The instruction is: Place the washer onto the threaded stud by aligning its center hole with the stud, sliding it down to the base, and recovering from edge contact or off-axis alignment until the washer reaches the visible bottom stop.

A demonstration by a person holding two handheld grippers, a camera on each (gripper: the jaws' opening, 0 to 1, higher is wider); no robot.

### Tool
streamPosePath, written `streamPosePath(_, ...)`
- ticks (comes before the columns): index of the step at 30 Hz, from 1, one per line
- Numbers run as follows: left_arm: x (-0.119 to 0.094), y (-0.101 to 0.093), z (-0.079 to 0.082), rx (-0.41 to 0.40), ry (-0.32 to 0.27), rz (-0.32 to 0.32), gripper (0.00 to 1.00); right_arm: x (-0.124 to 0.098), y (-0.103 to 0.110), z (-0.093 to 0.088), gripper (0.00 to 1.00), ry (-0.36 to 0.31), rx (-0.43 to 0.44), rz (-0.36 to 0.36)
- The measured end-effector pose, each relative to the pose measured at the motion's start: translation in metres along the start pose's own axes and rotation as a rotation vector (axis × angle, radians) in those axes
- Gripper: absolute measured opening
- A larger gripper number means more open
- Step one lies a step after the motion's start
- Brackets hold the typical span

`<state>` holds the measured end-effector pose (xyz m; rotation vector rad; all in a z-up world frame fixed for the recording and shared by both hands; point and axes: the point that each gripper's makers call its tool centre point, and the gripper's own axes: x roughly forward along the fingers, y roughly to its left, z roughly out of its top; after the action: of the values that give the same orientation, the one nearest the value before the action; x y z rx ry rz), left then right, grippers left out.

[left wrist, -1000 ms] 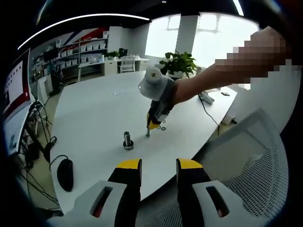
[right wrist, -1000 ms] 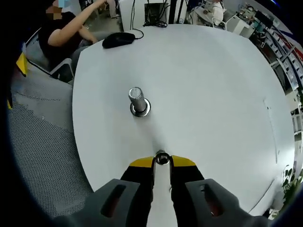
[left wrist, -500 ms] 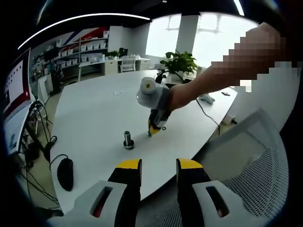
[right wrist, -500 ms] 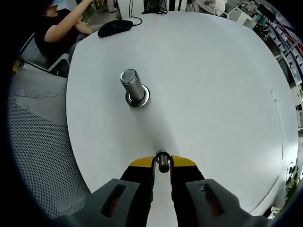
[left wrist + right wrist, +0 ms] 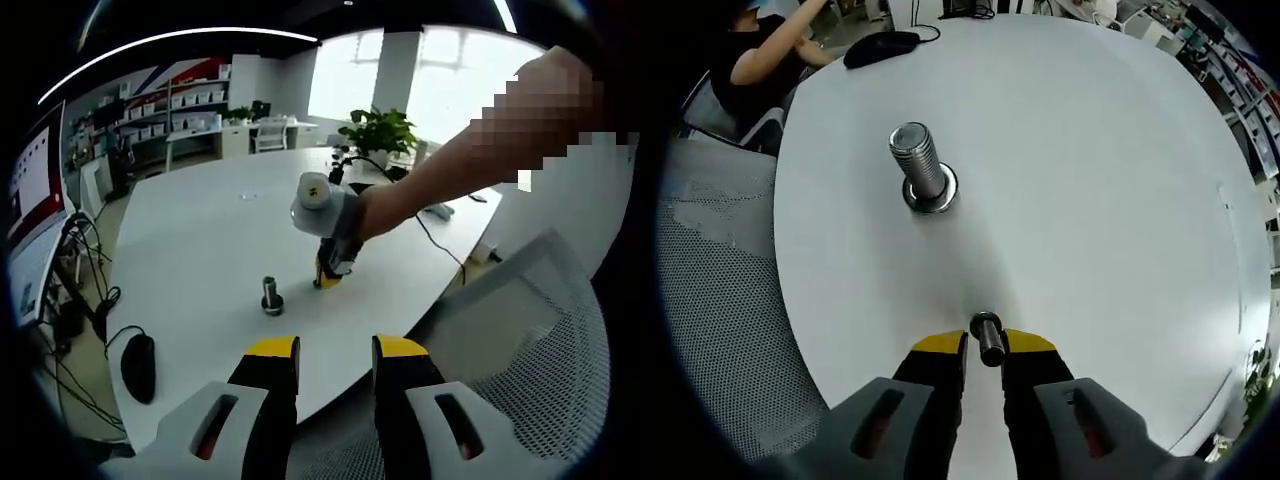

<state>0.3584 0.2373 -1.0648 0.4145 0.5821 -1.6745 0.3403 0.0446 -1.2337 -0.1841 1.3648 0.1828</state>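
Gripping washer, right tongs.

White round-cornered table, mesh chair, bright windows, potted plant, shelving.

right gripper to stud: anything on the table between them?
Nothing. In the right gripper view, bare white table runs from the right gripper, shut on the washer, to the threaded stud.
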Motion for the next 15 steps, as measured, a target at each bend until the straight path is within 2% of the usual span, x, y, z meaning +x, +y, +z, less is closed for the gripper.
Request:
streamPosePath(3, -0.0005, 0.0008, -0.0003, 0.000, 0.000, 0.001, 0.27, -0.0042, 0.0055, 0.0006, 0.17, 0.001, 0.001, -0.002)
streamPosePath(5, -0.0006, 0.0010, -0.0002, 0.000, -0.001, 0.002, 0.27, 0.0043, -0.0010, 0.0012, 0.18, -0.002, 0.002, -0.005)
streamPosePath(11, -0.0003, 0.0010, -0.0006, -0.001, 0.001, 0.004, 0.27, -0.0028, 0.0038, 0.0029, 0.22, -0.012, 0.013, -0.012)
streamPosePath(15, -0.0005, 0.0020, -0.0006, -0.001, 0.001, 0.005, 0.27, -0.0006, -0.0027, 0.0026, 0.23, -0.014, 0.015, -0.016)
